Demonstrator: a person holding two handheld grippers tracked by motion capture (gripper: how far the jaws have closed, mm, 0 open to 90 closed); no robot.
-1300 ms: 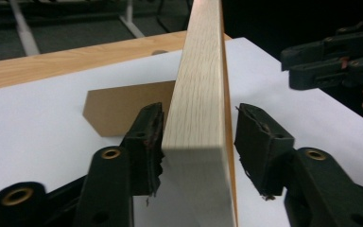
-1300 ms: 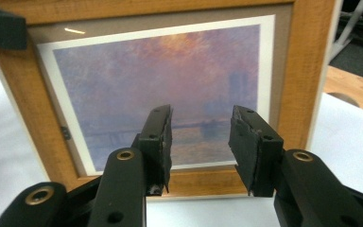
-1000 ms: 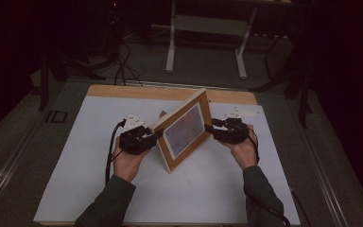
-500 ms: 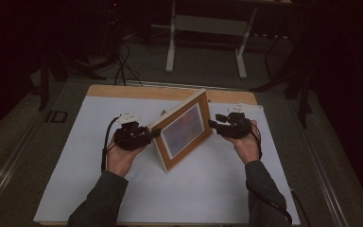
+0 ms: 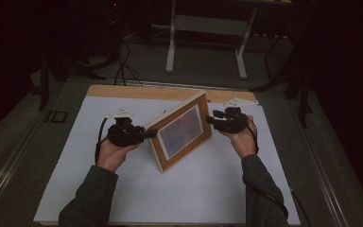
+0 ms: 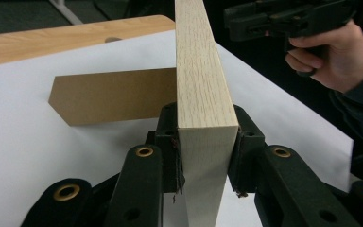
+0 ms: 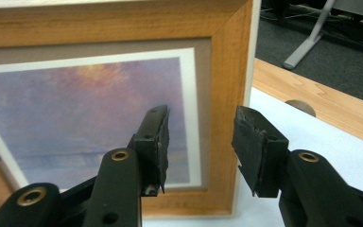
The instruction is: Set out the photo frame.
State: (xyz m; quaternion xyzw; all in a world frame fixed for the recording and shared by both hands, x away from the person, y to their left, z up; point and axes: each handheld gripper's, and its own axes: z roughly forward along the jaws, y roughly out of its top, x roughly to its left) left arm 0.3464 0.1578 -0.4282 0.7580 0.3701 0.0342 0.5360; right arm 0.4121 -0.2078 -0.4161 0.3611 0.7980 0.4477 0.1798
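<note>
Now my left claw (image 6: 203, 156) has been closing and clamps the wooden picture frame (image 5: 182, 130) by its edge. My right claw (image 7: 201, 146) gapes apart before the frame's front, seemingly not touching.

Dim high view, bright sharp close-ups

**Hand and gripper posture**

Your left gripper (image 5: 147, 134) points toward the right one, its jaws having just closed further and now pressing both faces of the picture frame (image 5: 182, 130) edge. Your right gripper (image 5: 210, 119) points back toward it, jaws parted and gripping nothing. Both forearms enter from below, palms cupped beneath the gripper bodies.
</note>
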